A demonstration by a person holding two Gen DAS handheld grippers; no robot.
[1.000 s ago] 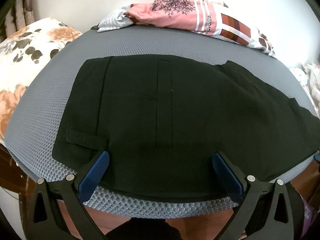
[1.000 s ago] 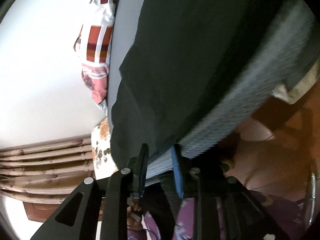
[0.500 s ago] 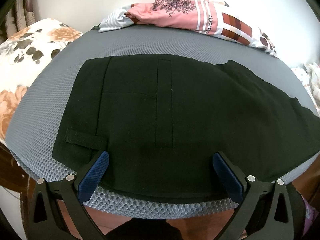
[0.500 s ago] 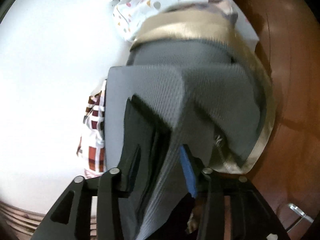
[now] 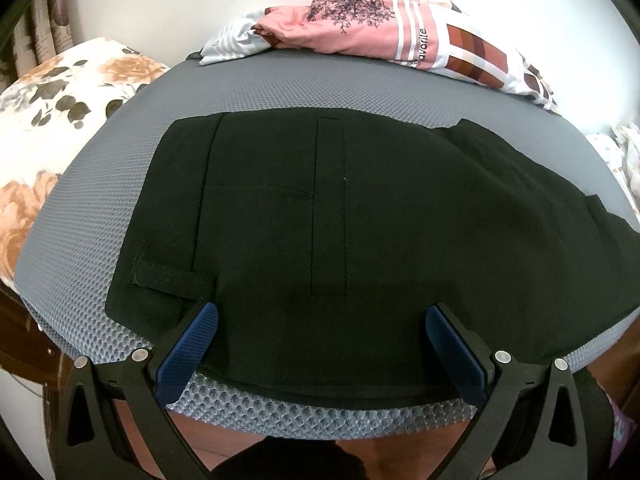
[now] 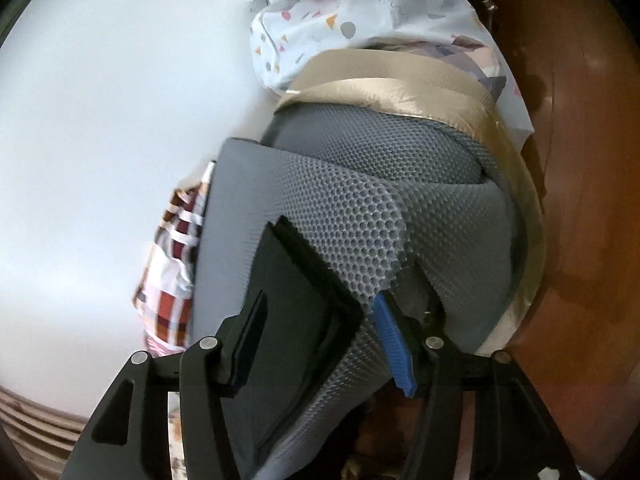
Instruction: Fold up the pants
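pants [image 5: 360, 240] flat on grey mat [image 5: 280, 92], waist end nearest my left gripper [image 5: 320, 344], jaws spread, nothing held. my right gripper [image 6: 320, 344] at leg end, jaws opening, straddling hem and mat edge. risk: closing here pinches mat with hem, dragging both during fold.

1. Right gripper [image 6: 320, 340]: jaws opening, astride the edge of the grey mesh mattress pad [image 6: 360, 216].
2. Black pants [image 6: 296, 300]: hem between the jaws.
3. Far: patterned white cloth [image 6: 360, 8].
4. Left: checked cloth [image 6: 172, 276].
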